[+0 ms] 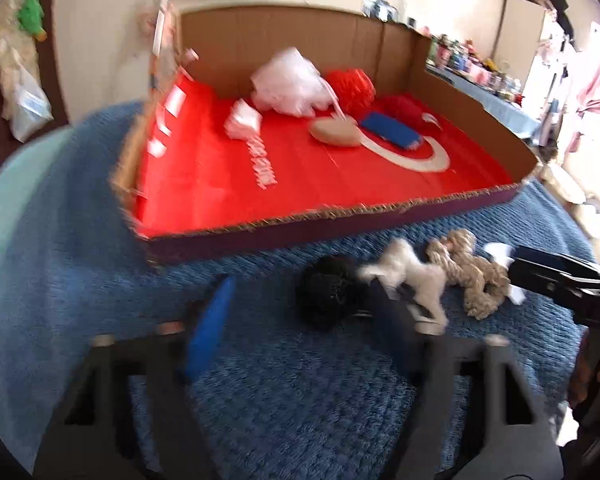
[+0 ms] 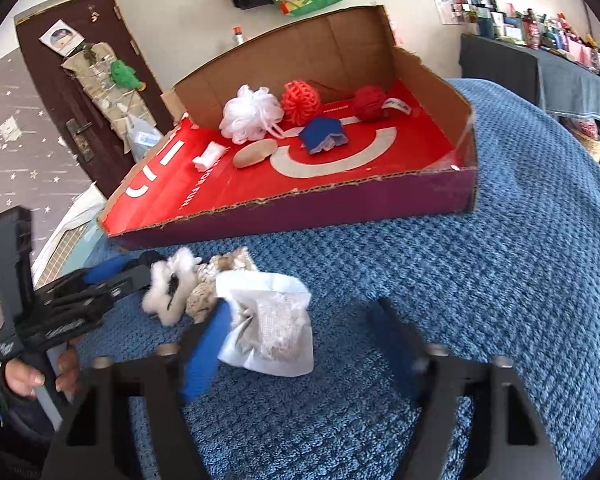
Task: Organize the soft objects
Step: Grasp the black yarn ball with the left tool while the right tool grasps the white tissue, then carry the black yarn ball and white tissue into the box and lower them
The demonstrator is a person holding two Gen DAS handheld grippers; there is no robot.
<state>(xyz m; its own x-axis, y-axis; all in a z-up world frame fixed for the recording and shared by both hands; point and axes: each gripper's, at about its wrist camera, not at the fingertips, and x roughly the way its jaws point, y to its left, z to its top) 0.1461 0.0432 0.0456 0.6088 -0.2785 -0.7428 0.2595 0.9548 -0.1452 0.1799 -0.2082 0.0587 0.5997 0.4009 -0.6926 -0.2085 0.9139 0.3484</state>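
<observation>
The blue blanket is the biggest thing; it is bumpy and woolly and covers the whole bed. On it, toward the far edge, sits a wide, flat cardboard box with a shiny red floor. In the box lie a fluffy white bath puff, a red net ball, a red yarn ball, a folded blue cloth, a smooth tan oval pad and a small white cloth.

In front of the box, on the blanket, lie four soft things in a row. The left gripper is about half open around a black net ball, and a fuzzy white toy touches its right finger. I cannot tell if it squeezes them. Beside it lies a lumpy beige rope toy.

The right gripper is about half open around a crinkly white bag. Only its left finger touches the bag.
</observation>
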